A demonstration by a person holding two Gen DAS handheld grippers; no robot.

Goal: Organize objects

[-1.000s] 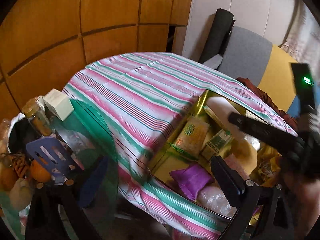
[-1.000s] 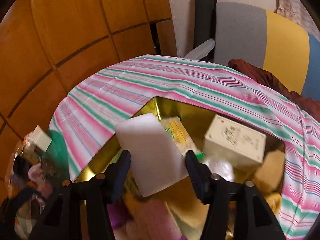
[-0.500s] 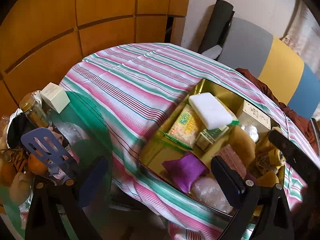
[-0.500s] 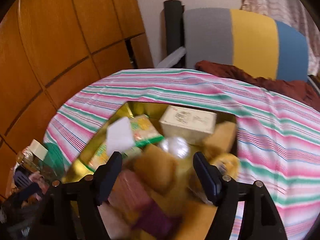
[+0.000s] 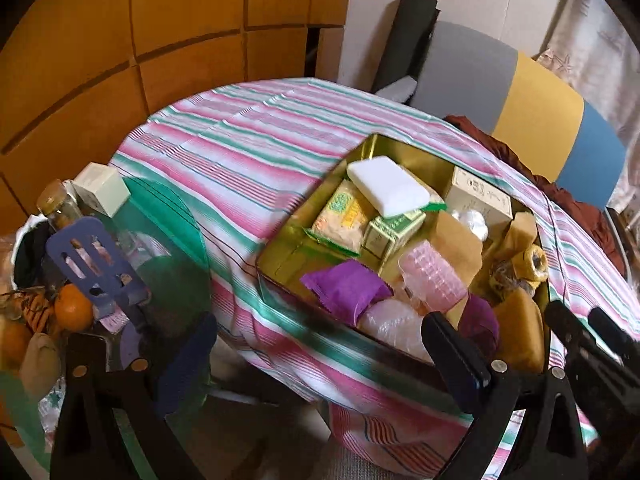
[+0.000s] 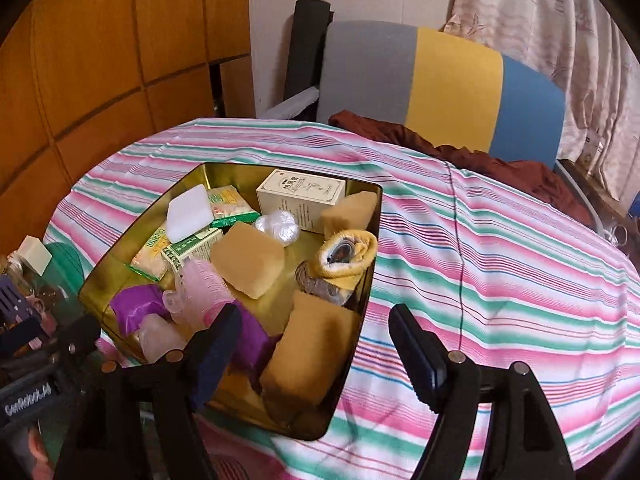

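2 grippers hover at the near edge of the gold tin, already crowded. The right gripper is empty, its jaws opening; the left gripper stands wide apart, empty too. A white block lies in the tin's far-left corner. Best next: fetch from the cluttered pile left of the tin, gripping squarely.
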